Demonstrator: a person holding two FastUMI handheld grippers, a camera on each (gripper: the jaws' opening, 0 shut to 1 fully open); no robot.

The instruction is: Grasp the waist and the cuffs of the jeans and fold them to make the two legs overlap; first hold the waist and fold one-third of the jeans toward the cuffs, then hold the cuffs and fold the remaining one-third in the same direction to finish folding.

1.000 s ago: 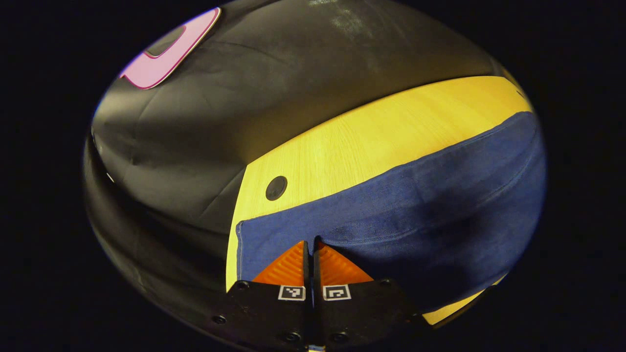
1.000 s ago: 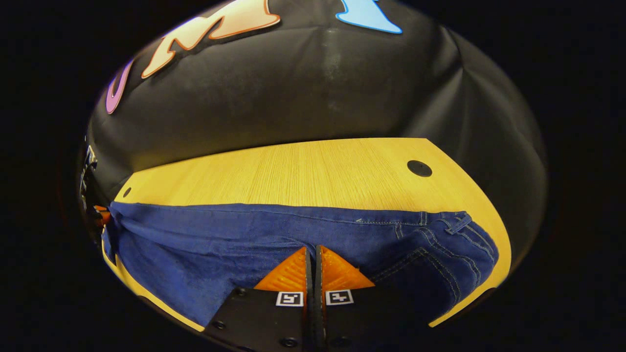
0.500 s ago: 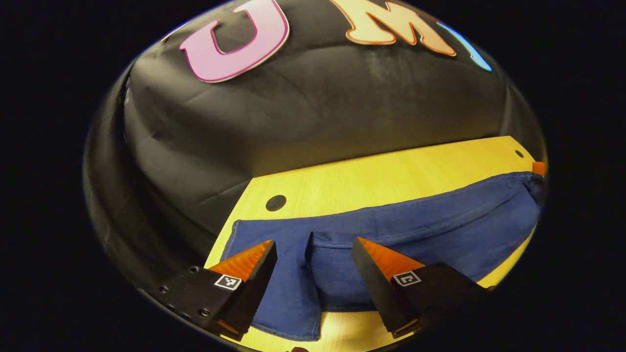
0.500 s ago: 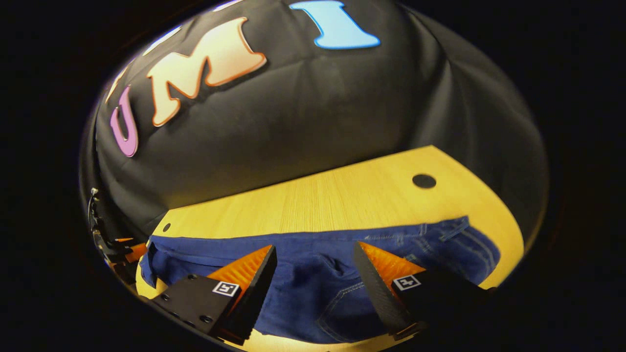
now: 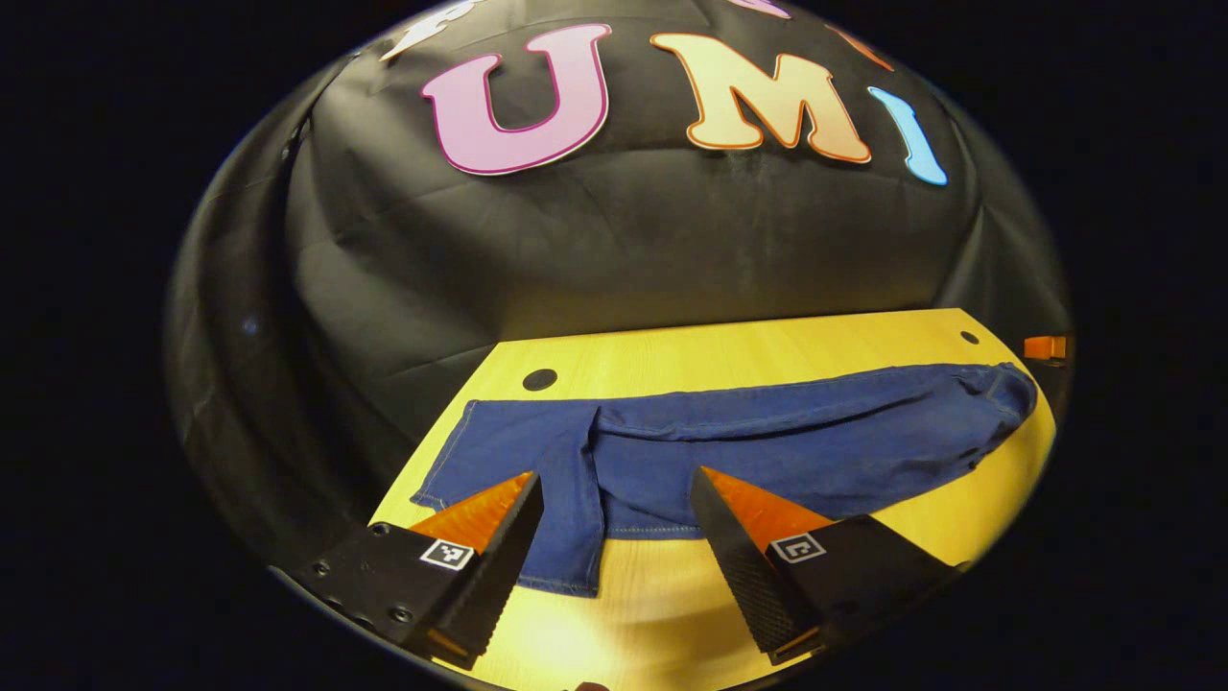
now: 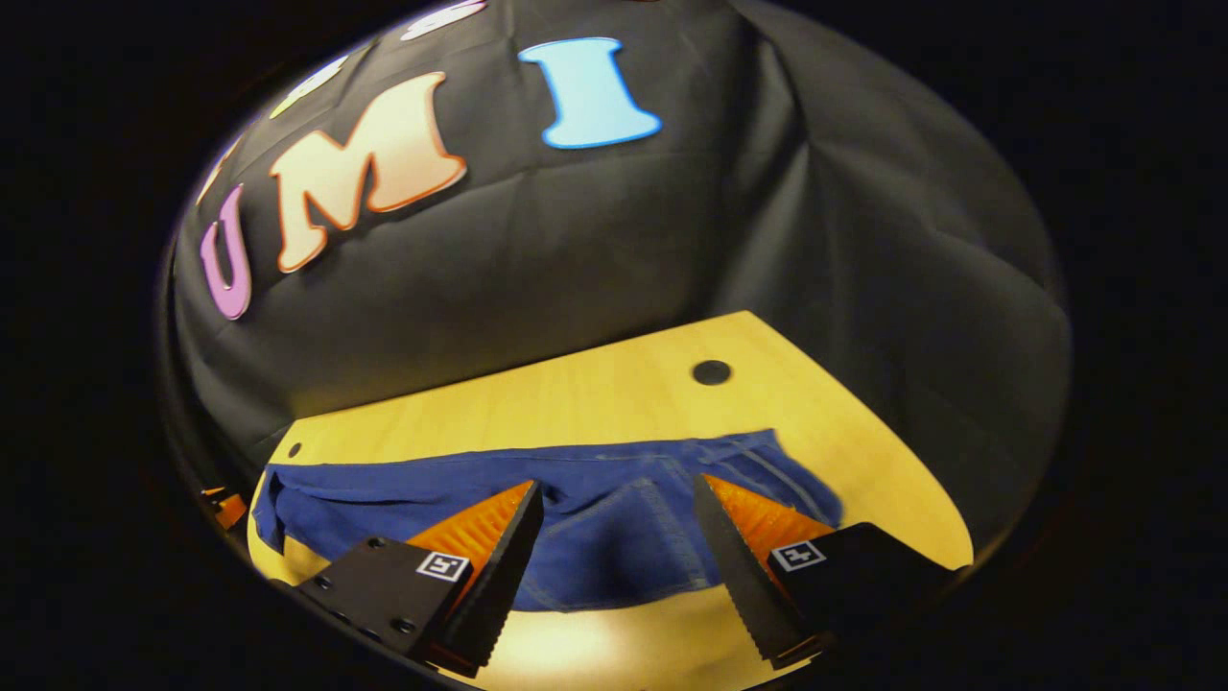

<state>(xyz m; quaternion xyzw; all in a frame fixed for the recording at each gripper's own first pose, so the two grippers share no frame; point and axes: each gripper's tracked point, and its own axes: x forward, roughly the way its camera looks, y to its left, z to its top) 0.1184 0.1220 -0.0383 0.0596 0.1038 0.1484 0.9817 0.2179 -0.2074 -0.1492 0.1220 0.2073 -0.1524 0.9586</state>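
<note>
Jeans point(image 5: 767, 441) lying lengthwise on the wooden surface point(image 5: 767, 345), legs overlapped into one long strip, cuffs toward the left claw point(image 5: 614, 537) and waist toward the right claw point(image 6: 619, 547). Both claws stand spread and hold nothing, each raised clear of the denim and set back toward the near edge. One second ago both were pressed together on the fabric, the left near the cuffs and the right near the waist; half a second ago the fingers had parted over the cloth; now the jeans rest flat and unheld. This release suggests that the leg-over-leg fold is done and that the waist fold of one third toward the cuffs comes next. In the left gripper view the upper cuff point(image 5: 576, 537) sits askew, trailing toward the near edge beyond the lower cuff point(image 5: 460, 461), so the legs do not match exactly at that end. In the right gripper view the waist point(image 6: 748, 470), with its pocket stitching, lies between the fingers and just beyond them. Compared with the earlier frames, both cameras sit higher and farther back, so that more of the strip and surface comes into sight. A dark round plug point(image 5: 539, 379) marks the far corner by the cuffs.
</note>
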